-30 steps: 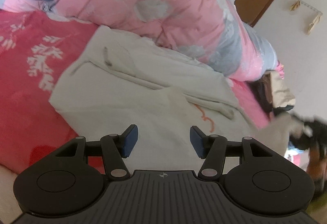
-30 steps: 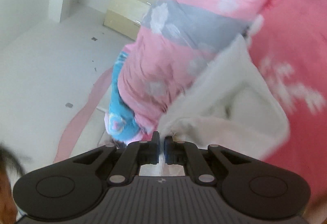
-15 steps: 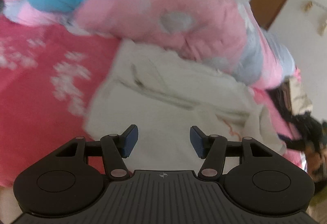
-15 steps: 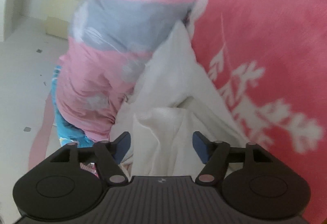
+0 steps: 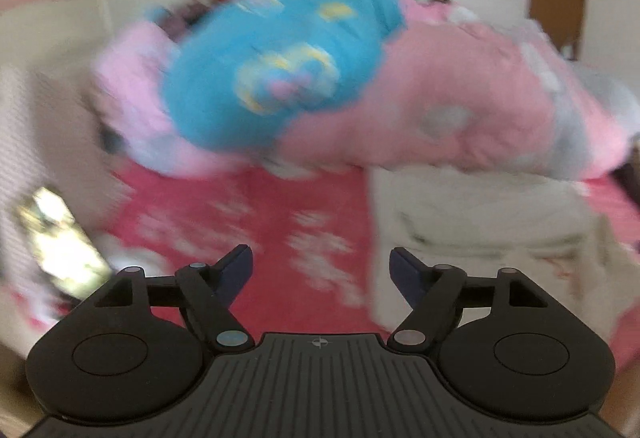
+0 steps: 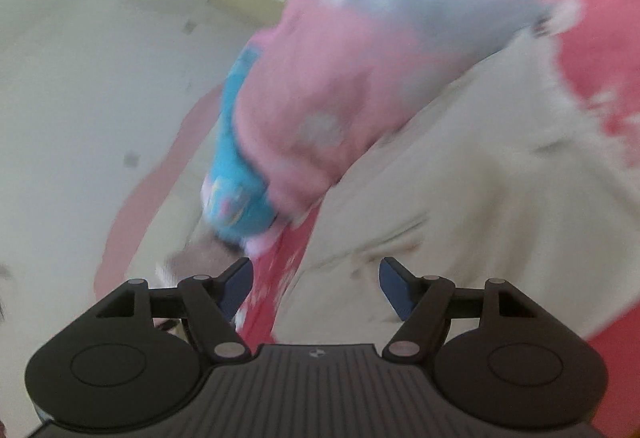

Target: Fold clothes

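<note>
Red bedding with a white leaf print (image 5: 248,222) covers the bed, blurred in both views. Along its far side lies a bulky pink and grey quilt (image 5: 460,110), with a blue cushion (image 5: 272,78) against its left end. A cream garment (image 5: 480,230) lies flat on the bedding, just near of the quilt, right of centre in the left view. Both tongs hover above, empty: the left gripper (image 5: 320,272) gapes wide, and the right gripper (image 6: 316,278) likewise, over the garment's edge.
</note>
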Motion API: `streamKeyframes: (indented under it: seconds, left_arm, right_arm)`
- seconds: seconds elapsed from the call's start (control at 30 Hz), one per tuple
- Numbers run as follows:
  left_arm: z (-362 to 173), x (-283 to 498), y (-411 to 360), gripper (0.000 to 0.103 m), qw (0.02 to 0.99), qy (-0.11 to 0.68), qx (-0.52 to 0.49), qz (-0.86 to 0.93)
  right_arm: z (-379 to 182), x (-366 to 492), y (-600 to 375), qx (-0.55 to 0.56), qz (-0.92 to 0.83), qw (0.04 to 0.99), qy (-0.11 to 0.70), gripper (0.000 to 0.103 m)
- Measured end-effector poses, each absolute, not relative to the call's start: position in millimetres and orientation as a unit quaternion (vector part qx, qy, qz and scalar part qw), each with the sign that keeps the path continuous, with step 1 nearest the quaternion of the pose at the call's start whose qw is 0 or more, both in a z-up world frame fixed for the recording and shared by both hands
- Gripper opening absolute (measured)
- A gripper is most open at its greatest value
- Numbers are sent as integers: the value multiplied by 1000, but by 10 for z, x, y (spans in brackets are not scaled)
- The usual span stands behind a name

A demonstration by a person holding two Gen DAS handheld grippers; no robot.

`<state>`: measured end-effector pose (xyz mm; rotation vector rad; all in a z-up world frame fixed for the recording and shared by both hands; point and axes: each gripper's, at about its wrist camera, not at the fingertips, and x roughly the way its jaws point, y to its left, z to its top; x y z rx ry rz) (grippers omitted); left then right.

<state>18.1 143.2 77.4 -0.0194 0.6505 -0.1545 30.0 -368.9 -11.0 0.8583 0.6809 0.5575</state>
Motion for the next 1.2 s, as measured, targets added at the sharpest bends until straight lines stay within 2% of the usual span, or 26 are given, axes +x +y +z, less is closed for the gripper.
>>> streamKeyframes:
  seconds: [0.1, 0.33, 0.57, 0.63, 0.9, 0.97, 1.0, 1.03, 1.2]
  left_arm:
    - [389, 341, 1079, 73, 935, 325, 4, -140]
    - [-91, 595, 617, 73, 907, 320, 15, -273]
    - [-392, 680, 665, 71, 893, 323, -29, -312]
    - [-438, 698, 698, 71, 891, 324, -35, -315]
    - [-518, 726, 754, 71, 892, 315, -42, -322]
    - [-527, 724, 768, 71, 893, 312, -43, -321]
    - [-516, 712, 774, 71, 895, 308, -42, -322]
    - [-499, 696, 779, 71, 896, 303, -40, -322]
    - [-388, 604, 814, 72, 903, 274, -33, -331]
  right_arm:
    - [-16, 546, -3258, 359, 280, 813, 362, 72]
    - [-45, 1217, -2544, 250, 290, 793, 474, 63]
    - [-489, 1669, -2360, 241, 254, 765, 540, 49]
    - [-574, 1695, -2394, 247, 241, 763, 547, 43]
    - [-671, 1667, -2337, 247, 245, 759, 550, 36]
    - [-673, 1657, -2314, 242, 246, 761, 549, 27]
    - [-641, 1640, -2287, 237, 250, 765, 545, 9]
    - [-605, 1622, -2260, 232, 255, 768, 539, 5]
    - [-240, 1410, -2107, 196, 301, 794, 490, 4]
